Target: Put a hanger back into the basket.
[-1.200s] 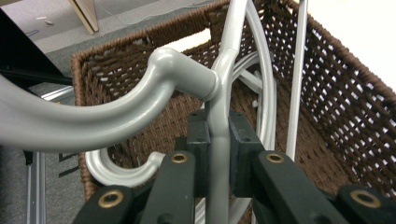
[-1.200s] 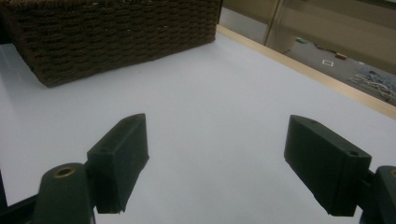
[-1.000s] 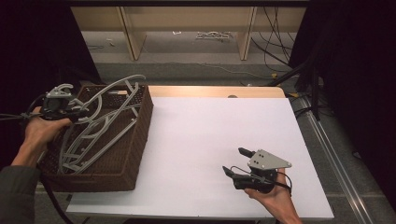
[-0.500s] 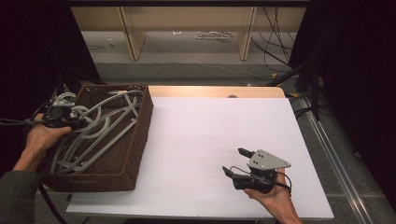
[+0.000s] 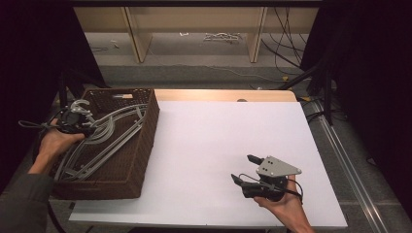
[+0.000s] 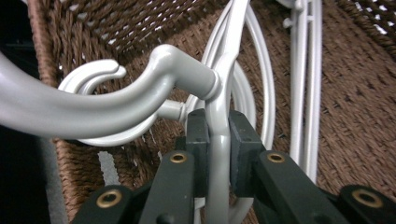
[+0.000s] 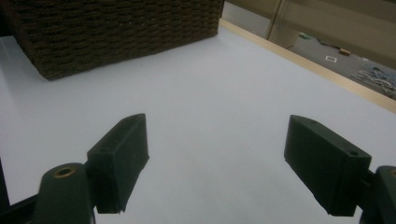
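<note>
1. At the left of the high view, a brown wicker basket (image 5: 126, 165) sits on the left edge of a white table (image 5: 218, 145). Several grey plastic clothes hangers (image 5: 104, 141) lie stacked inside it, hooks toward the upper left.
2. The left gripper (image 5: 80, 127), held by a hand (image 5: 53, 141) coming from the lower left of the frame, sits over the basket's left rim, at the hook end of the hangers.
3. In the left gripper view, its two black pads (image 6: 196, 140) are clenched on the thin grey neck of the top hanger (image 6: 215, 140), just below where the curved hook (image 6: 93, 105) joins. More hangers and the woven basket floor lie behind it.
4. At the lower right of the high view, the right gripper (image 5: 245, 168) rests low over the bare table, well apart from the basket, pointing left.
5. In the right gripper view, its jaws stand wide apart with nothing between them; the basket's side wall (image 7: 116, 32) fills the upper left.
</note>
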### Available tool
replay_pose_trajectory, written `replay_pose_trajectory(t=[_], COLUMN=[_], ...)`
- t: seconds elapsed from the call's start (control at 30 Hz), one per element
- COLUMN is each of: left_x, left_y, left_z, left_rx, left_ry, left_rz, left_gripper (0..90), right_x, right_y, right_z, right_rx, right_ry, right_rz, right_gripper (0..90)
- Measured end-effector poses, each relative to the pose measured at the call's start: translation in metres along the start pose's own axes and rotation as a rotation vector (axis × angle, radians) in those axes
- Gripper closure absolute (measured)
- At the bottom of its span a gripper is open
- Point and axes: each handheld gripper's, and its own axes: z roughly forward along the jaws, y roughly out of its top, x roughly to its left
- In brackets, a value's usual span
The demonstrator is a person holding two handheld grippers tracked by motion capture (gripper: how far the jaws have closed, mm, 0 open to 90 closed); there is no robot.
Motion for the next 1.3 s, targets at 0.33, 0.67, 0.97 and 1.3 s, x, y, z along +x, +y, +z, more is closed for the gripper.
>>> replay_pose_trajectory(t=[0.33, 0.67, 0.97, 1.3], left_x=[0.008, 0.005, -0.011, -0.024], left_y=[-0.01, -0.01, -0.014, -0.024], left_z=[0.0, -0.024, -0.045, -0.061], left_rx=[-0.003, -0.125, -0.221, -0.361], left_ry=[0.064, 0.05, 0.013, -0.047], left_rz=[-0.091, -0.232, -0.244, -0.296], left_gripper=[64.1, 38.4, 30.3, 27.3], right_x=[0.0, 0.0, 0.001, 0.003], right_y=[0.0, 0.0, 0.001, 0.0], right_z=[0.0, 0.001, 0.0, 0.002], right_rx=[0.002, 0.003, 0.003, -0.016], right_ry=[0.001, 0.0, 0.002, -0.01], right_rz=[0.0, -0.002, 0.003, 0.006], right_gripper=[22.7, 22.5, 22.5, 22.5])
